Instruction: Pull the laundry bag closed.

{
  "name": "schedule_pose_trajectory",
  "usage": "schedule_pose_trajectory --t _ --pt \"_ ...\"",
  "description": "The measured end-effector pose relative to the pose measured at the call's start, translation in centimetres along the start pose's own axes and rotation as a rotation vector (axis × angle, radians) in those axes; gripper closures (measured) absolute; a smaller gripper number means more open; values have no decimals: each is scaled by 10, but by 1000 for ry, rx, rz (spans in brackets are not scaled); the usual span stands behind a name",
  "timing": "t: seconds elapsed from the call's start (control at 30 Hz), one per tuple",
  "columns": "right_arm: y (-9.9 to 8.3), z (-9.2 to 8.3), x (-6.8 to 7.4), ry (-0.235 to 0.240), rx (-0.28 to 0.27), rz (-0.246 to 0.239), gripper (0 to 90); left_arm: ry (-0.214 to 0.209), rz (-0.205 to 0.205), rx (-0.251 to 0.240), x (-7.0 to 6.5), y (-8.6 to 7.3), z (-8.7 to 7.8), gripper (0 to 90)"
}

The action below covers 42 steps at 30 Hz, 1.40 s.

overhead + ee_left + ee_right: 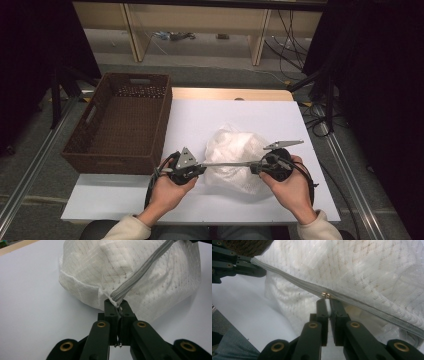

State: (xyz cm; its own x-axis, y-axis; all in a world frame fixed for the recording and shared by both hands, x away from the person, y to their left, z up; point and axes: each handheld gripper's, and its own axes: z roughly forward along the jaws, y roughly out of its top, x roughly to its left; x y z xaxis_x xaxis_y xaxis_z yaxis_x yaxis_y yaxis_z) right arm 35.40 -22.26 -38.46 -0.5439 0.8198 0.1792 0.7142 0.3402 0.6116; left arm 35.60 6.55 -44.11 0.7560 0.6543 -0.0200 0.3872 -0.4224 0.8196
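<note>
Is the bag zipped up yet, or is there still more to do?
Partly done. The left gripper pinches the end of the grey zipper on the white mesh bag, pulling it taut. The right gripper grips the zipper pull midway along. The wicker basket holds nothing.

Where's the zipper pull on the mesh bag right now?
In the right gripper view, the zipper pull sits mid-zipper, pinched in the right gripper, on the bag's right side, opposite the basket.

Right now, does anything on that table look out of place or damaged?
Nothing stands out. The white mesh bag lies intact on the table, its grey zipper pulled taut between both grippers, and the brown basket sits upright at the left edge.
</note>
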Motion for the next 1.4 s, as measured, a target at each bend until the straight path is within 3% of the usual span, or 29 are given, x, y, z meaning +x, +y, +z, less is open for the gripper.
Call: schedule_pose_trajectory --t 0.07,0.17,0.33,0.37,0.43,0.57,0.67,0.77,1.0,1.07,1.27,1.3,1.4 --pt "0 -1 1 1 11 30 868 -1 1 -4 0 0 0 870" --pt "0 -1 -2 -1 1 -1 868 2 6 -5 0 0 0 870" --pt "-1 -2 -2 4 2 20 868 -1 6 -8 1 0 0 870" --pt "-1 -2 -2 -11 -4 -1 868 -4 -4 -12 1 0 1 870" --pt "-1 -4 0 -11 8 43 868 6 2 -3 1 0 0 870" --pt "-1 -4 -3 -10 -5 26 868 -4 -2 -10 2 0 0 870" --pt "-2 -6 -2 -10 9 50 868 0 -3 -7 3 0 0 870" --pt "-2 -5 -6 -4 -2 21 868 3 -7 -7 3 0 0 870" --pt "-2 -5 -7 -18 -6 10 867 2 -14 -11 3 -1 0 870" --pt "-2 -6 -6 -35 -6 18 868 3 -6 -9 4 0 -1 870" --pt "-3 -6 -6 -19 -6 39 867 5 -16 -4 5 0 -2 870" --pt "-3 -7 -4 -22 8 62 868 8 -16 -4 5 0 -2 870" --pt "-3 -7 -5 -14 10 57 867 12 -8 -2 6 0 -3 870"
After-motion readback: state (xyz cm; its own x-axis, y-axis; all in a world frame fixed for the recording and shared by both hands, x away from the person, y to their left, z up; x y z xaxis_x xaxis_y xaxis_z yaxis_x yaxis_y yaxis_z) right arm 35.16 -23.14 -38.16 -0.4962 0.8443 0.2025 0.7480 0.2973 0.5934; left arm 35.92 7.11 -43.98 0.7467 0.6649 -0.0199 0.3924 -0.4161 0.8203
